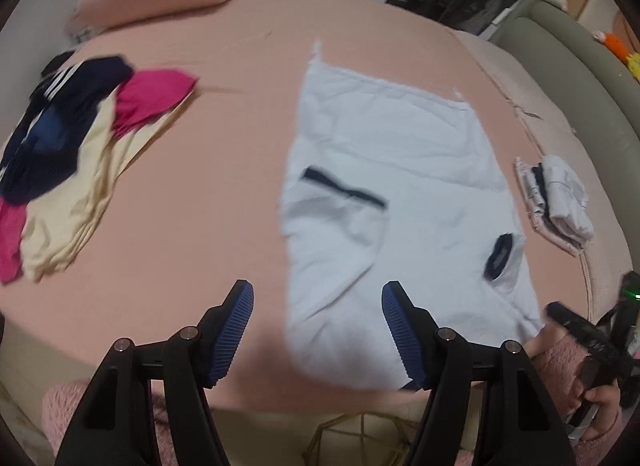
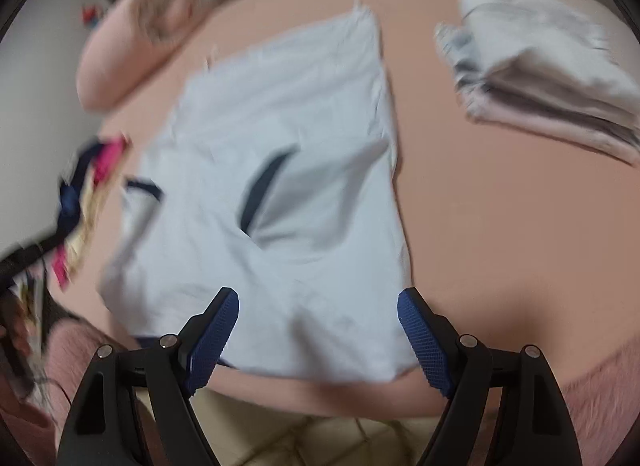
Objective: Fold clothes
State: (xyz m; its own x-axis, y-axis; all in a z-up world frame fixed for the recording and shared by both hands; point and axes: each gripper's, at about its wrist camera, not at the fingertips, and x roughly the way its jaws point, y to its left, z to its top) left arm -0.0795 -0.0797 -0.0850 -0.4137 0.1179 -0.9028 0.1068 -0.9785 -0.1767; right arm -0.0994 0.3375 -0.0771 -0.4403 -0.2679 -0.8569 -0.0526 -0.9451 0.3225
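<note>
Blue-padded fingers (image 1: 236, 330) of the left gripper (image 1: 318, 326) stand wide apart above the near edge of the bed (image 1: 224, 169), with nothing between them. Just beyond and slightly right of that gap lies the white shirt (image 1: 396, 185), spread flat on the pink sheet with its bottom hem toward the far side and both dark-trimmed sleeves folded in over the body; its near end reaches the bed's near edge and passes behind the right-hand finger. The right gripper (image 2: 318, 332) is also spread wide and empty, hanging over the near end of the same shirt (image 2: 280, 169), which fills the space between its fingers and runs away toward the pillow (image 2: 136, 33).

Further out, a small stack of folded clothes (image 1: 560, 201) sits near the right edge of the bed, well apart from the shirt. Toward the left edge lies a loose pile of unfolded clothes (image 1: 68, 153) in navy, magenta and cream. At the far left corner rests the pink pillow. A hand (image 1: 600, 406) in a fuzzy pink sleeve (image 1: 556, 362) shows at the lower right of the left wrist view.
</note>
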